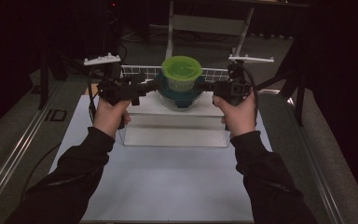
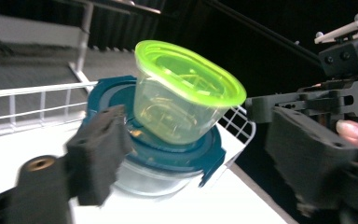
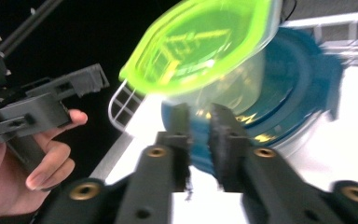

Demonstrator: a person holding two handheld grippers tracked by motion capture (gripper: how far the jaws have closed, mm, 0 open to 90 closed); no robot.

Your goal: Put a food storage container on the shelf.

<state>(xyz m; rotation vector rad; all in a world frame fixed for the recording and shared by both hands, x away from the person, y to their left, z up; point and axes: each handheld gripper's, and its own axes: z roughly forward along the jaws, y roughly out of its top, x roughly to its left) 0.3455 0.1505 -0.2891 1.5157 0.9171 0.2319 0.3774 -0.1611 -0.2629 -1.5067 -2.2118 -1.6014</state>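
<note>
The green-lidded tub (image 1: 182,74) stood upright on the teal-lidded container (image 1: 182,95), directly between 2 grippers. The left gripper (image 1: 150,86) had jaws apart; the right gripper (image 3: 199,135) approached with jaws nearly together, gripping nothing.

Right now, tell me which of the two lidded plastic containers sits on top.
The small clear tub with the lime-green lid. It stands on the dark teal lid of the wider, shallower clear container, which rests on the white platform.
</note>
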